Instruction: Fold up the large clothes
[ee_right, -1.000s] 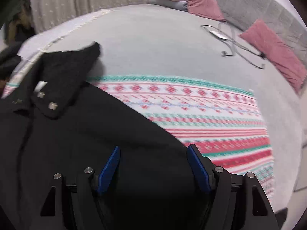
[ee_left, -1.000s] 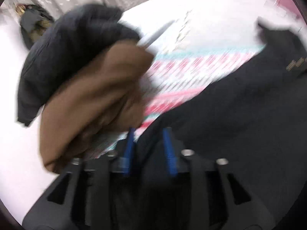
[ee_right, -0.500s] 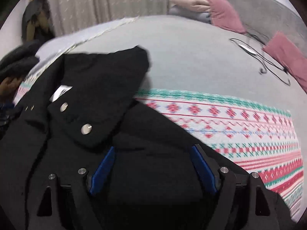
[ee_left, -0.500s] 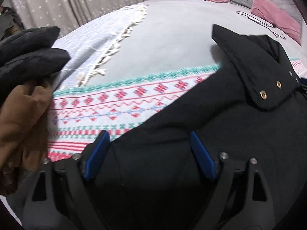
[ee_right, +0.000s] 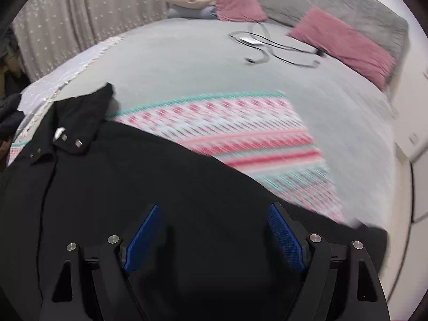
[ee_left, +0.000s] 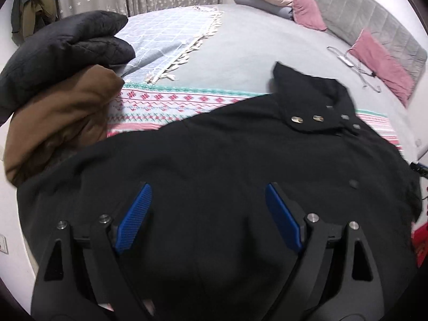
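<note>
Jaws of both the left gripper and the right gripper stand spread wide and pinch nothing, poised over a black coat laid out on the bed.

The right jaws have only just been opening further, with nothing but the flat cloth beneath them. The coat lies collar away from me, its snaps showing, across a patterned blanket on the grey bedspread; a brown garment and a dark quilted jacket are heaped at its left edge. To my eye the coat is spread and flattened, no fold made yet. Next each gripper would need to come down on an outer side or sleeve, close on the cloth and carry it in toward the middle, clear of that heap.
</note>
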Available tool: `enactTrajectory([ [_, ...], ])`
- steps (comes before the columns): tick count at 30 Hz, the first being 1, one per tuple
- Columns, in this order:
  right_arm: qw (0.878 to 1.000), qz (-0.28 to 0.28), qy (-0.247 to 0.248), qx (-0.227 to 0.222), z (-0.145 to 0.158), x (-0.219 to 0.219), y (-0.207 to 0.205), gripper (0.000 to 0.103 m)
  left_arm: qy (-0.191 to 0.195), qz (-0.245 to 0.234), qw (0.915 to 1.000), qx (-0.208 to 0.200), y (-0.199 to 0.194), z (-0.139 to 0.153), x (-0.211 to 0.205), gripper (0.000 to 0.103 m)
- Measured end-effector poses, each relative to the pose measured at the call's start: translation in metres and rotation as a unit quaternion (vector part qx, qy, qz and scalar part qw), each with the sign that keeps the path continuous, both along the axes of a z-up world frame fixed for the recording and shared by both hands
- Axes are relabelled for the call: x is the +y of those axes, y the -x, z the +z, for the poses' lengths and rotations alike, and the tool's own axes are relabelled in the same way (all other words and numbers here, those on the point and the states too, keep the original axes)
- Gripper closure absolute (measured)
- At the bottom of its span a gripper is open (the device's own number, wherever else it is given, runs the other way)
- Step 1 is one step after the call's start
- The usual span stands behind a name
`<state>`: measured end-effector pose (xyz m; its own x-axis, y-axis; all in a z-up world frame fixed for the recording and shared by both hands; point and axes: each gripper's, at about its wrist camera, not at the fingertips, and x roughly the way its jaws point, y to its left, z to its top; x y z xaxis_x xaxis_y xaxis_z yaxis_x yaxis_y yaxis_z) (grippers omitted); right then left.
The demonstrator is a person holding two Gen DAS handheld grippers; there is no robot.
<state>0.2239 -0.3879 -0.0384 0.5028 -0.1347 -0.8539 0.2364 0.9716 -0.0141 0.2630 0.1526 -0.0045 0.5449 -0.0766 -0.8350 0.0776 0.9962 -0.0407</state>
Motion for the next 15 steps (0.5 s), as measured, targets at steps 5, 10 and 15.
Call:
enactTrajectory([
  [5,0.993,-0.103,-0.049,0.039,0.005,-0.053,0.07,0.019,0.071,-0.003,0.9975,0.001,0.041,0.016,-0.014,0.007],
  [10,0.972,-0.179,-0.142,0.048,-0.007,-0.08,0.132,0.019,0.111,-0.012,0.9936,-0.016,0.082,0.012,-0.035,0.006],
  [15,0.945,-0.255,-0.201,0.034,-0.018,-0.09,0.169,0.019,0.124,-0.027,0.9919,-0.002,0.093,-0.017,-0.052,0.006],
])
